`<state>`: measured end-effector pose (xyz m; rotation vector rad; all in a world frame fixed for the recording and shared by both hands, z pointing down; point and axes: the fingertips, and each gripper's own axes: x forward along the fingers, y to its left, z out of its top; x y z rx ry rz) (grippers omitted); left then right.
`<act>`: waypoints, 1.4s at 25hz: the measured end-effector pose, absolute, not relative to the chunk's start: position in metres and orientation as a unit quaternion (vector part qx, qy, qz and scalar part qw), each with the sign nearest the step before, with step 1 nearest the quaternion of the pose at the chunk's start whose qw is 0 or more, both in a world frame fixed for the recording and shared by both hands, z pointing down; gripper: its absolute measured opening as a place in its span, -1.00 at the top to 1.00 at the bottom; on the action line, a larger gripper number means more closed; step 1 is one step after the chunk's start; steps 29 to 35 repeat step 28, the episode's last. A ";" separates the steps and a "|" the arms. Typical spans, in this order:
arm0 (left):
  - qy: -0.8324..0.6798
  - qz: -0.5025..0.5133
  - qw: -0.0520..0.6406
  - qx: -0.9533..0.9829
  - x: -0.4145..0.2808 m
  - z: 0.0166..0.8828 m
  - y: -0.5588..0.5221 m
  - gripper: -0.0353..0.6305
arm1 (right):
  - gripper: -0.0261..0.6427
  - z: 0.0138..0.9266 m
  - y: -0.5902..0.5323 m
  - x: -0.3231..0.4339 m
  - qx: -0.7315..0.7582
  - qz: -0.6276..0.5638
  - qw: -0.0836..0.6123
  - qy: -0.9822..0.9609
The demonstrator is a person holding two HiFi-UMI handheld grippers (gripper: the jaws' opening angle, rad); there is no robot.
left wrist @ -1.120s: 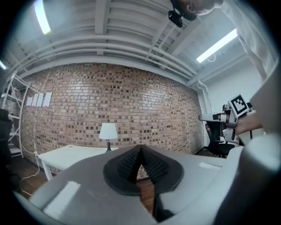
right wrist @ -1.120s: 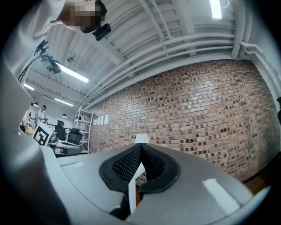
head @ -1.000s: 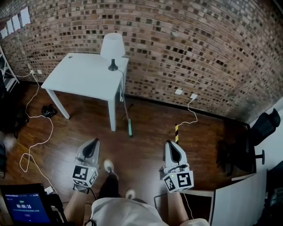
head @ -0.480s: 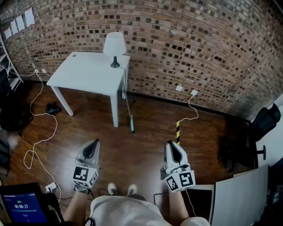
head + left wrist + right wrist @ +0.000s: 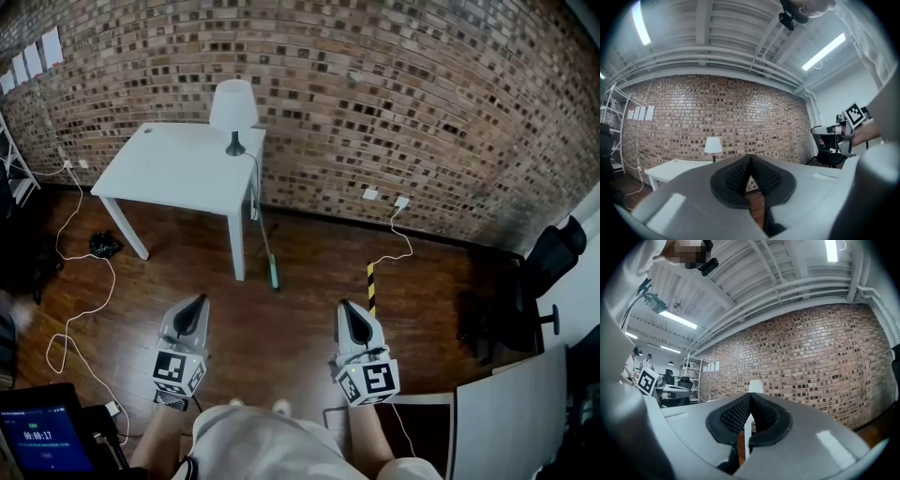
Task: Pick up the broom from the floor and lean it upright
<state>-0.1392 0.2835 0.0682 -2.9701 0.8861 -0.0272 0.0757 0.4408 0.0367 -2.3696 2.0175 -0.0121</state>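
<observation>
Head view. Broom point(image 5: 268, 246) stands off the floor at 12 o'clock from me, its green head point(image 5: 275, 277) down on the wooden floor point(image 5: 309, 272) and its thin handle running up beside the near right leg of the white worktop point(image 5: 173, 169). I cannot tell whether the handle touches the worktop. A white lamp point(image 5: 233, 112) stands at the worktop's 1 o'clock corner, against the brick wall point(image 5: 403, 103). My left tool point(image 5: 196, 304) and right tool point(image 5: 346, 308) are level at 6 o'clock of the broom, well apart from it and from each other. A black-and-yellow striped strip point(image 5: 371, 284) lies on the floor at 12 o'clock of the right tool.

Left gripper view. The left tool's jaws are pressed together, with nothing between them. Worktop and lamp sit at 10 o'clock of the jaws; the right tool shows at 3 o'clock.

Right gripper view. The right tool's jaws are closed and empty. The lamp shade peeks out at 12 o'clock above them; the left tool shows at 9 o'clock. The broom cannot be made out.
</observation>
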 end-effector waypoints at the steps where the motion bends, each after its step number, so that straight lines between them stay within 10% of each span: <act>1: 0.284 -0.008 0.023 -0.959 -0.137 0.068 0.284 0.89 | 0.89 0.038 0.440 0.077 -0.761 -0.004 0.012 0.648; 35: 0.252 -0.007 0.035 -0.967 -0.130 0.070 0.307 0.89 | 0.89 0.058 0.443 0.057 -0.760 -0.025 -0.015 0.649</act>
